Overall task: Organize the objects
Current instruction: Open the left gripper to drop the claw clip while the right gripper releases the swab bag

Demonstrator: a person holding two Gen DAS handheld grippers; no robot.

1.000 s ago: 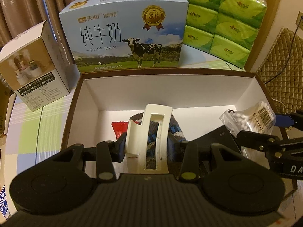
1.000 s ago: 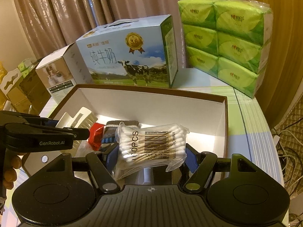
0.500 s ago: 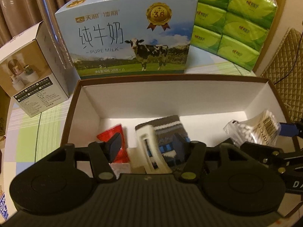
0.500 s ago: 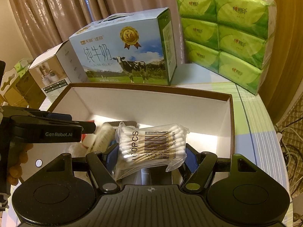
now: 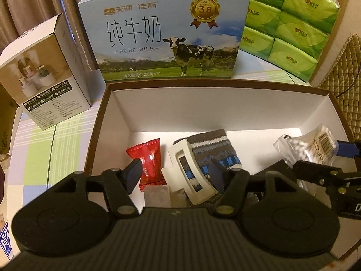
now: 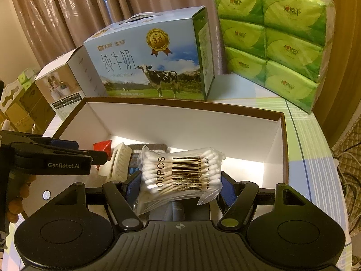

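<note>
Behind your work, the biggest things are the glossy blue milk carton (image 5: 167,33) with its cow picture and gold seal, and to its right the stacked green tissue packs (image 5: 291,20) in crinkled clear wrap. A smaller cardboard product box (image 5: 42,83) stands to the carton's left. All of them rest on a table (image 5: 42,153) under a pale checked cloth.

In front of them sits the open storage box (image 5: 216,115), rectangular, with a brown rim and smooth white inner walls. On its floor lies a folded knitted sock (image 5: 214,149), grey with white and blue stripes. A cream plastic hair claw clip (image 5: 191,176), rectangular and slotted, lies tilted across the sock's left side, and a shiny red candy wrapper (image 5: 146,158) lies just beside it.

Your left gripper (image 5: 174,174) hovers over the box with its jaws opening; the clip sits between them, but the pads stand clear of it.

Your right gripper (image 6: 179,187) is clamped on a soft clear bag of cotton swabs (image 6: 180,176), printed with a barcode, held above the box's right half. Your left gripper's black finger crosses in front of the clip in the right wrist view.
</note>
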